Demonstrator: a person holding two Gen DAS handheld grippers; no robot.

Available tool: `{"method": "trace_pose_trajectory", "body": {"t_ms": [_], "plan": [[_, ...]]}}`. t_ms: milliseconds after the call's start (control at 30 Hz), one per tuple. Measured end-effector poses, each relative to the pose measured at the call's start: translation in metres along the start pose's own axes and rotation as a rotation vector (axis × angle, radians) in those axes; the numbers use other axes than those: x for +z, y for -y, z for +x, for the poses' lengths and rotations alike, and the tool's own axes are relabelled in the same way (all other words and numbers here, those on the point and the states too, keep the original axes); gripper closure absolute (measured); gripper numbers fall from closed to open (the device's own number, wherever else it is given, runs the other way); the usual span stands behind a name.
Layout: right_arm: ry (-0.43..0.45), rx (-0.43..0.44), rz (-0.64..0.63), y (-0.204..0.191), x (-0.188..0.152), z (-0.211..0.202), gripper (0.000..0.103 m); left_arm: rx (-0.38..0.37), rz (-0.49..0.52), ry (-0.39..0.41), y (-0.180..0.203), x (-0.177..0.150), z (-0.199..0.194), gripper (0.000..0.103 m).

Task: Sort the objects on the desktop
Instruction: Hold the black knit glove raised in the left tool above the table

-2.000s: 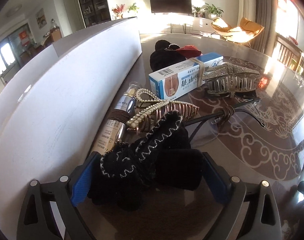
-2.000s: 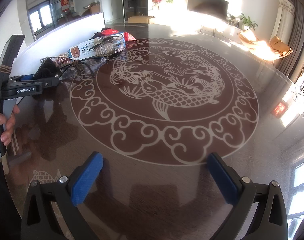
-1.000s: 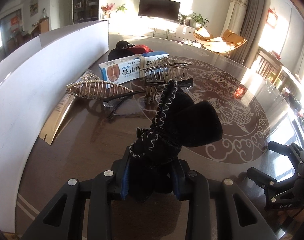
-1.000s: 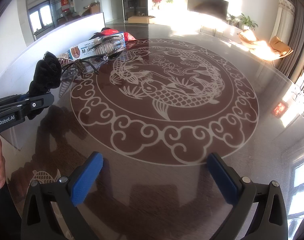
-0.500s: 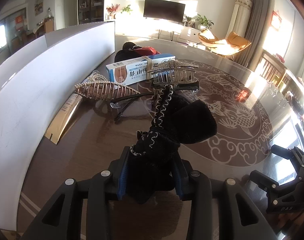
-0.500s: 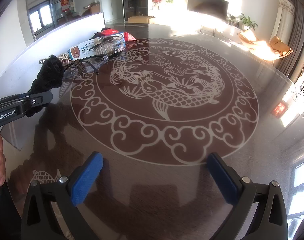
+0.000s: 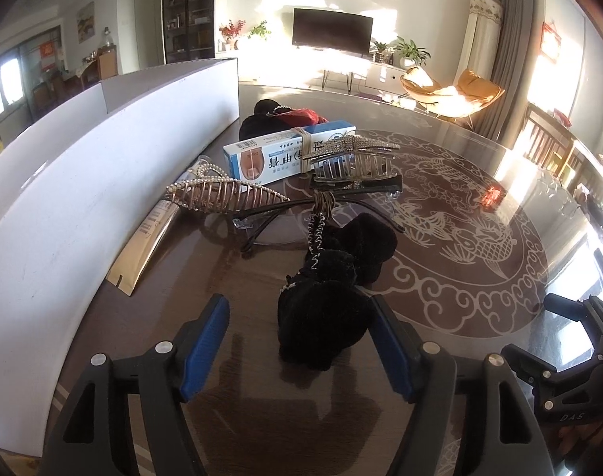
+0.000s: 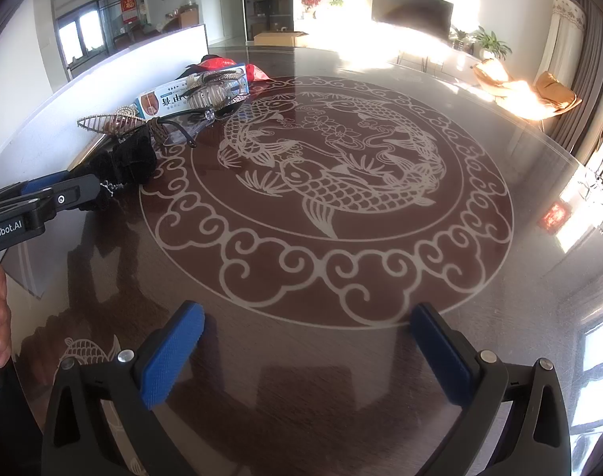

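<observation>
**Black hair tie set down on the carp table**

While low sun floods a living room with a television (image 7: 332, 33), potted plants and an orange chair (image 7: 448, 91), the round dark table (image 8: 380, 357) shows one large pale carp medallion (image 8: 325, 182) under a glossy top. A white board (image 7: 83, 182) stands along its edge at nine o'clock in the left wrist view.

The left gripper (image 7: 297, 341) has just been opening its jaws; they stand about halfway apart, with the black hair tie (image 7: 329, 289) lying on the table between them, its side close to the right pad, whether touching I cannot tell. The right gripper (image 8: 309, 353) is spread wide over bare table, holding nothing.

At twelve o'clock from the hair tie lies the rest: two rhinestone hair claws (image 7: 226, 198), one pair of glasses (image 7: 285, 222), one blue-and-white box (image 7: 277, 154), one gold tube (image 7: 150, 246), and one black-and-red bundle (image 7: 285, 117).
</observation>
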State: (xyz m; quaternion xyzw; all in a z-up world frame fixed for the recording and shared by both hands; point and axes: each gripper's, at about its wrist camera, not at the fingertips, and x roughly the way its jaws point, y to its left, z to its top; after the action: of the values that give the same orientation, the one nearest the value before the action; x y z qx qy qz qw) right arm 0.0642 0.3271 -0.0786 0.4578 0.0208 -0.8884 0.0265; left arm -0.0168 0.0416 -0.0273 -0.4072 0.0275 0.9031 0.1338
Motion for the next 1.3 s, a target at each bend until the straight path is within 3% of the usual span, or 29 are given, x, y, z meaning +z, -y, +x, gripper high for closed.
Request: {"method": "trace_pose_trajectory", "body": {"t_ms": [1300], "plan": [[0.0, 0.0, 0.0, 0.0, 0.0, 0.001, 0.0, 0.018, -0.024, 0.045, -0.006, 0.001, -0.011, 0.032]]}}
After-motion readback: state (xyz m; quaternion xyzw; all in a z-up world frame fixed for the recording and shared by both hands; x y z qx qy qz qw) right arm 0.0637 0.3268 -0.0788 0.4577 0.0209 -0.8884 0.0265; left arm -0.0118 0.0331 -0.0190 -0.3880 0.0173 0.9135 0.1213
